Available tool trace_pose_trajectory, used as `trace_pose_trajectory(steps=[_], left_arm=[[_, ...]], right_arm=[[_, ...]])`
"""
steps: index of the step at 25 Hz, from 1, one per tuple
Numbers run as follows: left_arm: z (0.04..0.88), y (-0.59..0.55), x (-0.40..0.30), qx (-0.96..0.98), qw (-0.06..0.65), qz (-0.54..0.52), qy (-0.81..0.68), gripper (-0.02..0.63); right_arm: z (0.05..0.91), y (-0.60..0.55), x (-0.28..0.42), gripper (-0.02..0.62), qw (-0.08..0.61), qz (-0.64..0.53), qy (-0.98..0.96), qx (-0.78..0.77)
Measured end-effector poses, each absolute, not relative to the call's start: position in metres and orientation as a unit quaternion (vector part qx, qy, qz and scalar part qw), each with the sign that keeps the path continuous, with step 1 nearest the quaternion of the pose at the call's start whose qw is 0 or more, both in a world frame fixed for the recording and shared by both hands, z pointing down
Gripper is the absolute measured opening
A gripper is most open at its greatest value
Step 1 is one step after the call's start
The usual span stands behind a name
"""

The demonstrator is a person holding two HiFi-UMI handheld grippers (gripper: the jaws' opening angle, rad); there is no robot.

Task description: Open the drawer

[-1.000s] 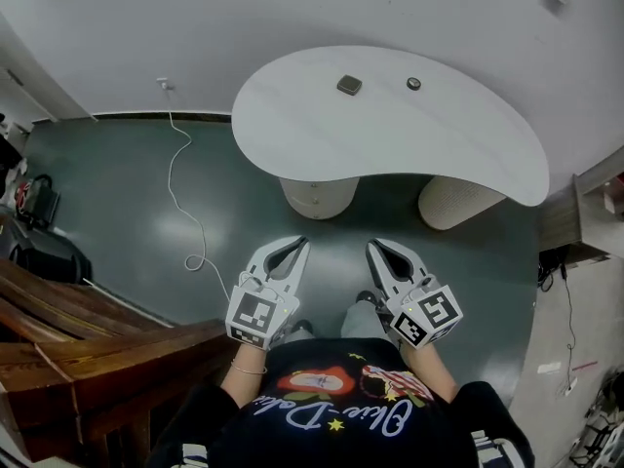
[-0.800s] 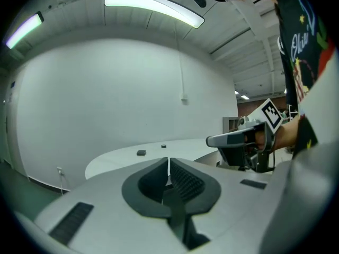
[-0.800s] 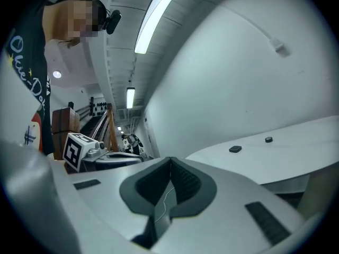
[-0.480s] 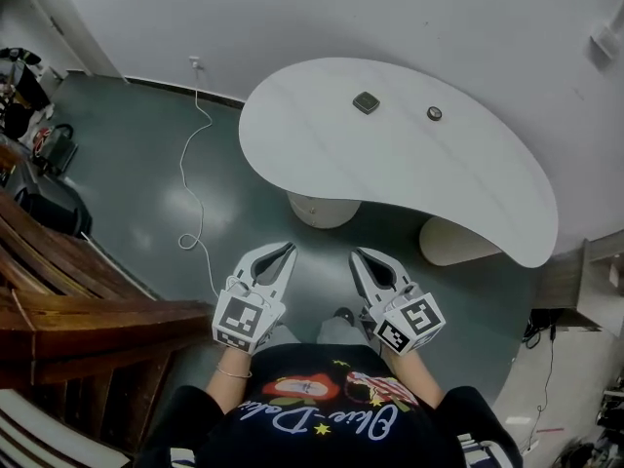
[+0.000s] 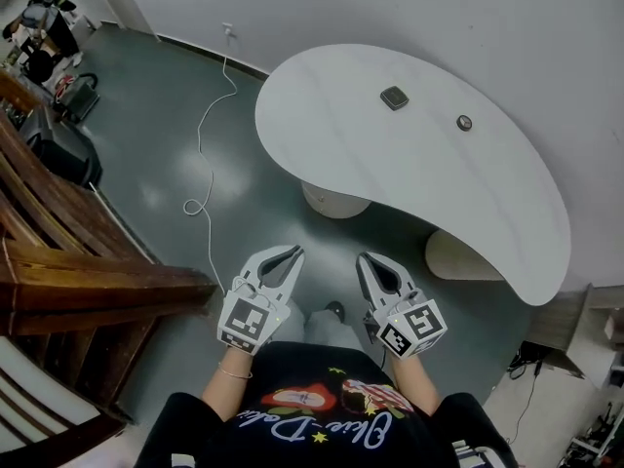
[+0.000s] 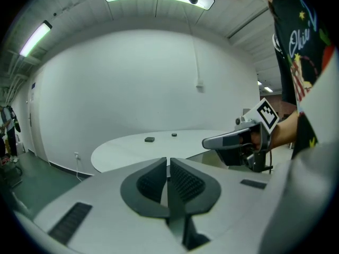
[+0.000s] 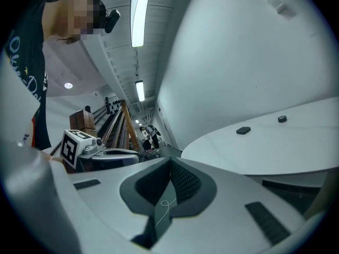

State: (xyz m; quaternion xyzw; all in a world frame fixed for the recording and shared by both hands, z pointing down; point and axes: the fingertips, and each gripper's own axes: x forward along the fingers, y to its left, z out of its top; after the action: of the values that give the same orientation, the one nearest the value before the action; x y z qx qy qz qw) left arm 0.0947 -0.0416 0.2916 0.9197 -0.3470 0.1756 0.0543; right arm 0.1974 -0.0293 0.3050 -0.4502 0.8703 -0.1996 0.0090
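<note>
A white kidney-shaped table [image 5: 341,125] stands ahead of me on two rounded pedestals, one under its middle [image 5: 334,201] and one to the right [image 5: 458,256]. No drawer front shows plainly in any view. My left gripper [image 5: 295,251] and right gripper [image 5: 363,258] are held side by side over the dark green floor, short of the table and touching nothing. Both are shut and empty. In the left gripper view the shut jaws [image 6: 168,161] point at the tabletop [image 6: 132,150]. The right gripper view shows its jaws [image 7: 170,161] closed, with the table [image 7: 265,147] to the right.
A small dark square object [image 5: 394,97] and a round one [image 5: 464,122] lie on the table. A white cable [image 5: 210,164] trails over the floor to the left. Wooden stairs [image 5: 88,291] and dark bags [image 5: 63,154] fill the left side. The grey wall [image 5: 439,18] curves behind the table.
Both grippers have sunk a little and drifted along the floor toward the table, staying shut. My head view has swung, so the table now sits further right and tilted.
</note>
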Motion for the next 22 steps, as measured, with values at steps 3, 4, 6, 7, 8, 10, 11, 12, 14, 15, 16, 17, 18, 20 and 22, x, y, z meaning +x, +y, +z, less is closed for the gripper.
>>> trace_pose_trajectory(steps=[3, 4, 6, 7, 8, 10, 11, 12, 14, 15, 16, 17, 18, 20, 22], left_arm=[[0.307, -0.049, 0.089, 0.914, 0.064, 0.175, -0.360, 0.006], [0.314, -0.054, 0.087, 0.913, 0.068, 0.175, -0.363, 0.006], [0.331, -0.065, 0.086, 0.911, 0.076, 0.179, -0.363, 0.006], [0.341, -0.071, 0.085, 0.911, 0.078, 0.181, -0.362, 0.006], [0.350, -0.076, 0.084, 0.910, 0.081, 0.183, -0.362, 0.006], [0.367, -0.086, 0.082, 0.908, 0.088, 0.183, -0.365, 0.006], [0.374, -0.091, 0.081, 0.907, 0.093, 0.183, -0.367, 0.006], [0.382, -0.097, 0.080, 0.906, 0.098, 0.182, -0.370, 0.006], [0.397, -0.109, 0.080, 0.904, 0.104, 0.180, -0.373, 0.006], [0.404, -0.115, 0.081, 0.903, 0.106, 0.181, -0.374, 0.006], [0.412, -0.121, 0.082, 0.903, 0.106, 0.183, -0.374, 0.006], [0.421, -0.127, 0.083, 0.902, 0.106, 0.186, -0.375, 0.006], [0.429, -0.133, 0.085, 0.902, 0.107, 0.188, -0.375, 0.006], [0.445, -0.142, 0.086, 0.901, 0.112, 0.187, -0.376, 0.006], [0.462, -0.149, 0.086, 0.899, 0.121, 0.184, -0.377, 0.006]], right_arm=[[0.319, -0.042, 0.193, 0.000, -0.003, -0.206, 0.874, -0.440], [0.324, -0.048, 0.191, 0.000, -0.008, -0.204, 0.875, -0.438], [0.333, -0.060, 0.188, 0.000, -0.018, -0.196, 0.877, -0.438], [0.339, -0.066, 0.187, 0.001, -0.024, -0.193, 0.877, -0.439], [0.345, -0.070, 0.185, 0.000, -0.030, -0.192, 0.877, -0.440], [0.356, -0.077, 0.180, 0.000, -0.038, -0.196, 0.877, -0.437], [0.361, -0.080, 0.178, 0.000, -0.040, -0.198, 0.877, -0.435], [0.366, -0.083, 0.175, 0.000, -0.041, -0.199, 0.878, -0.434], [0.378, -0.089, 0.173, 0.000, -0.046, -0.203, 0.876, -0.435], [0.384, -0.091, 0.173, 0.000, -0.049, -0.207, 0.873, -0.438], [0.391, -0.094, 0.174, 0.000, -0.051, -0.212, 0.870, -0.441], [0.398, -0.096, 0.176, 0.001, -0.053, -0.217, 0.867, -0.445], [0.404, -0.099, 0.178, 0.001, -0.055, -0.221, 0.864, -0.449], [0.415, -0.102, 0.179, 0.001, -0.058, -0.227, 0.859, -0.456], [0.425, -0.106, 0.177, 0.002, -0.060, -0.230, 0.856, -0.458]])
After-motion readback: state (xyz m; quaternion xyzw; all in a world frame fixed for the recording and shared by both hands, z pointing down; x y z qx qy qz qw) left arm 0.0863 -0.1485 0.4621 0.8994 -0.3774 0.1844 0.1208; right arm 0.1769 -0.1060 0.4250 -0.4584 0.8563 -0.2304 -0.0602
